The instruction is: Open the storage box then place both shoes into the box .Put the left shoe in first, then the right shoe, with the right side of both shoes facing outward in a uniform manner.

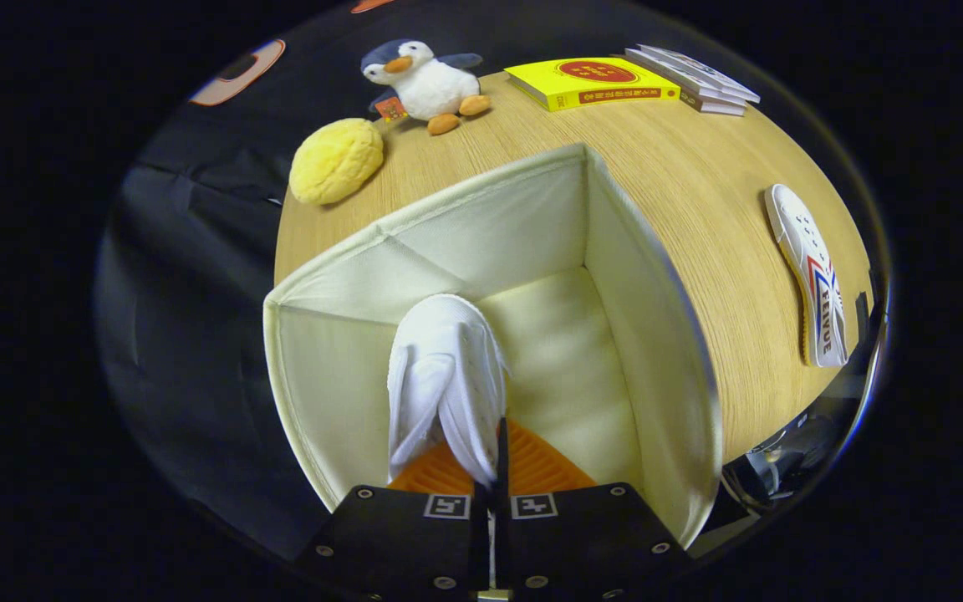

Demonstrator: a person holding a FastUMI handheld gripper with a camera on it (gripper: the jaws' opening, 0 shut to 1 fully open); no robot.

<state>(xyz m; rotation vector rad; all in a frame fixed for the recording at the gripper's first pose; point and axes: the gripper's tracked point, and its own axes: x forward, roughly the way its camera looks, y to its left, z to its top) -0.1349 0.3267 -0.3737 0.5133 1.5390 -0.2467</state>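
Observation:
A cream fabric storage box (657, 276) stands open on the wooden table, seen from above. My gripper (491, 468) is shut on a white shoe (444, 376), pinching its upper edge near the heel. The shoe hangs toe-down inside the box, over the left part of the box floor. A second white shoe (812, 276) with red and blue side stripes lies on the table to the right of the box, well away from the fingers.
Beyond the box on the table (699, 167) sit a yellow bun-shaped toy (336, 160), a plush penguin (425, 79), a yellow book (590, 82) and a short stack of thin books (695, 79). The table edge drops off left of the box.

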